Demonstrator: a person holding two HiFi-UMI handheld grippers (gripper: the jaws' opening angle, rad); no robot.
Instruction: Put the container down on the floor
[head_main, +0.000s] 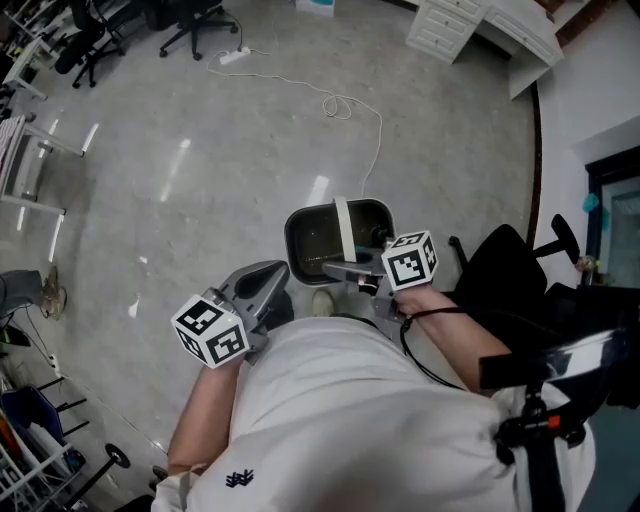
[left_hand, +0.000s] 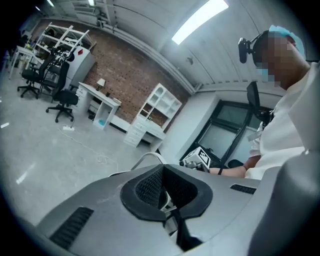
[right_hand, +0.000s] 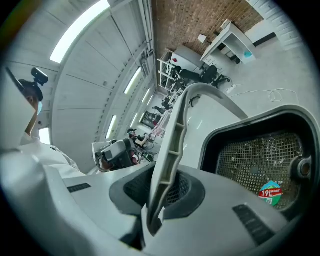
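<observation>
1. Between the jaws of the right gripper (right_hand: 160, 196) runs the pale bail handle (right_hand: 172, 145) of the container (right_hand: 260, 155), a dark bin with a mesh-lined inside. The jaws are clamped on that thin strap.
2. From that grip the handle arches up and away, its length crossing the bin's mouth. The bin's body lies just ahead of the jaw tips and to one side of them, apparently hanging clear of the floor (head_main: 200, 150).
3. Seen from above, the container (head_main: 318, 238) hangs beyond the right gripper (head_main: 348, 268), out in front of the person. I judge that bare floor lies under it, so the way to go is straight down.
4. The left gripper (head_main: 262, 285) hovers just beside the bin's near rim without touching it. Its jaws (left_hand: 165, 192) are drawn together on nothing.
5. The right gripper alone carries the load, and the left is close enough to steady it.
</observation>
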